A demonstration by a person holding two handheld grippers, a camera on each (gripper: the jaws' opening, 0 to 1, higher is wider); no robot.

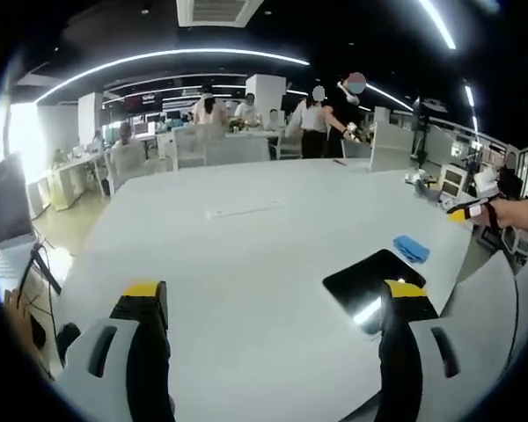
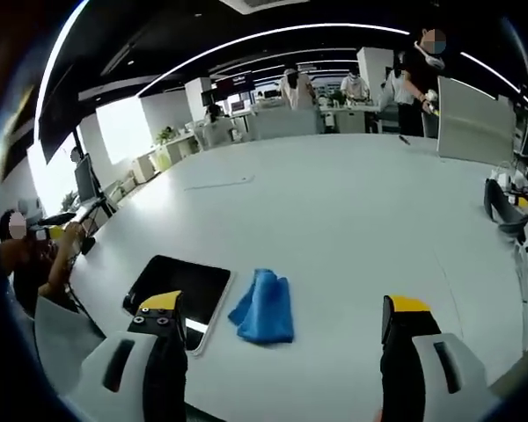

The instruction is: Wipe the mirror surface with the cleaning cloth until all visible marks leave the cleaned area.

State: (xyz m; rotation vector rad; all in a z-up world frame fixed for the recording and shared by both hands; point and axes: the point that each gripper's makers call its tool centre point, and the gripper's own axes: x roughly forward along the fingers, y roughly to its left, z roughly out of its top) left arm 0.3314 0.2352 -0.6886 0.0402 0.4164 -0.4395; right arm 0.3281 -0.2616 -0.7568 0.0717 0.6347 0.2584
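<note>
A dark rectangular mirror (image 1: 370, 274) lies flat on the white table (image 1: 246, 264), near its right edge. The blue cleaning cloth (image 1: 412, 248) sits crumpled just beyond it. My left gripper (image 1: 275, 294) is open, jaws wide apart above bare table, with the right jaw overlapping the mirror's near corner. In the right gripper view the mirror (image 2: 180, 288) is at lower left and the cloth (image 2: 264, 308) lies beside it on its right. My right gripper (image 2: 284, 303) is open and holds nothing, hovering short of the cloth. It also appears at the far right of the left gripper view (image 1: 469, 211), held by a hand.
A thin white strip (image 1: 246, 209) lies mid-table. Small devices (image 2: 508, 207) sit by the table's right edge, and a grey partition panel (image 2: 475, 110) stands at the far end. People stand at desks behind. A seated person (image 2: 35, 255) is at the left edge.
</note>
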